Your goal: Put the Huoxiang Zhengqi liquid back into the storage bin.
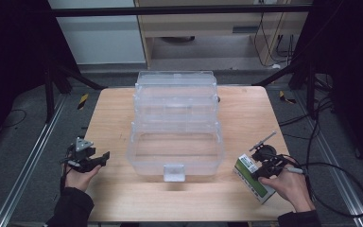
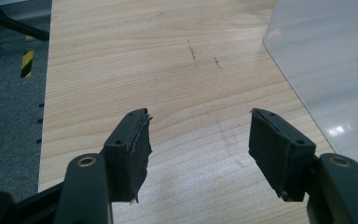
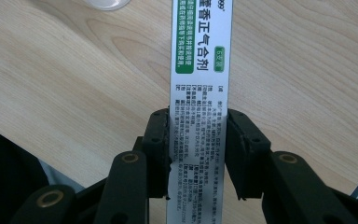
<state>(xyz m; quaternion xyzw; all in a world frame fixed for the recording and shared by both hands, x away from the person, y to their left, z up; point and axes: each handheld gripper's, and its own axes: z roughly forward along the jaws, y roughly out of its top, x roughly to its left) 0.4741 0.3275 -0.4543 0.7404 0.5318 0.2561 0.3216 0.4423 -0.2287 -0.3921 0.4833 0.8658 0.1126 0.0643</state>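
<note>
Right gripper (image 3: 198, 140) — clamped on the box (image 3: 199, 79), held low at the table's (image 1: 123, 109) right front corner | left gripper (image 2: 198, 135) — spread wide, nothing held, left of the bin (image 1: 176, 142).

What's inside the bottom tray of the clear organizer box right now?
The bottom tray of the clear organizer box looks empty; wood grain of the table shows through. The upper tiers overlap its rear, so that part stays uncertain.
</note>
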